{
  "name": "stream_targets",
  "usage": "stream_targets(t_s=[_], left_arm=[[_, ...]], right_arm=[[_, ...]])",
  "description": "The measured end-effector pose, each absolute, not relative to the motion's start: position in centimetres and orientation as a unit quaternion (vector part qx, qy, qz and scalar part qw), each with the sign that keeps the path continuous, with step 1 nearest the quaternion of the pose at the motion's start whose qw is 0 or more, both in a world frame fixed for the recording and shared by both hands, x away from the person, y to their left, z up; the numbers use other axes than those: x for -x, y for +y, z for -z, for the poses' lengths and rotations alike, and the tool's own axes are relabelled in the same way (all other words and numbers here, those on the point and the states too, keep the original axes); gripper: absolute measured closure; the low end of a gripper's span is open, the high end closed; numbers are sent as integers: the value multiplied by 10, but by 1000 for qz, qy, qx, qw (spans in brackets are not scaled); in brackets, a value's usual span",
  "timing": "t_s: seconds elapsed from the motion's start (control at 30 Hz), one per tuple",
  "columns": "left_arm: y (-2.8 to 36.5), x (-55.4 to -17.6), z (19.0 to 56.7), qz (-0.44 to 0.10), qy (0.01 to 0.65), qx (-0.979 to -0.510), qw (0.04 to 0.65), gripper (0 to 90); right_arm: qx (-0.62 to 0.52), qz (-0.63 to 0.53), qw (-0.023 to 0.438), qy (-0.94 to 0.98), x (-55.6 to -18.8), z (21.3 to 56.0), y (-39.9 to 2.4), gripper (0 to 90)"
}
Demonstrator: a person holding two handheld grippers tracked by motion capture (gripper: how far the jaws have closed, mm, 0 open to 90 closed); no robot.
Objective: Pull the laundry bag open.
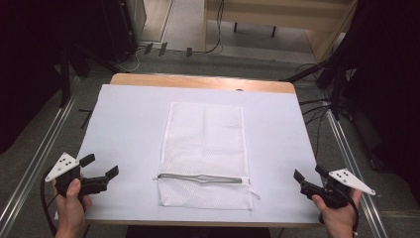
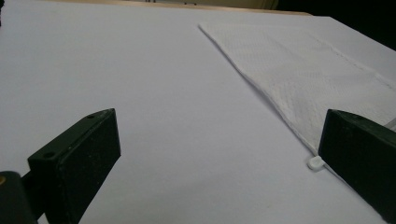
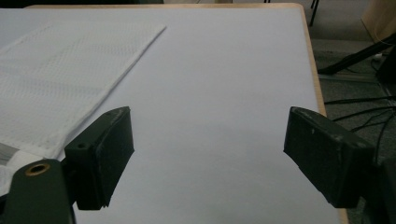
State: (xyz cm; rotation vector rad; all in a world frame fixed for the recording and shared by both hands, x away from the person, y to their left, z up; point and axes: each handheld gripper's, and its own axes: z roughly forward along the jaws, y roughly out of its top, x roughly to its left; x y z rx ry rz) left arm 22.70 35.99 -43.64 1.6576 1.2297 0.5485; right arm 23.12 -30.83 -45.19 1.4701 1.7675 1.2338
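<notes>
Hands at lower corners of frame: left gripper (image 1: 101, 166) and right gripper (image 1: 309, 174), fingers spread wide, empty, parked either side, likely awaiting a start. Mesh bag (image 1: 205, 148) flat at centre of white surface (image 1: 129, 119), zipper (image 1: 203, 178) across its lower part.

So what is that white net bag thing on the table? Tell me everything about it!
The white mesh bag looks like thin netted fabric, rectangular, lying flat in the middle of the white-covered table. A grey zipper runs across it near the person's end, with a small white tab at one corner. Neither gripper touches it.
</notes>
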Motion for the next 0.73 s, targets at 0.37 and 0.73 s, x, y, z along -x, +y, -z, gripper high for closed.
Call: stream_targets(t_s=[0.37,0.73], left_arm=[[366,-227,438,-229,508,-679,477,0],[365,-228,440,-222,508,-681,478,0]], right_arm=[[-558,-465,260,636,-230,456,-328,172],[-558,-460,259,640,-230,457,-325,172]])
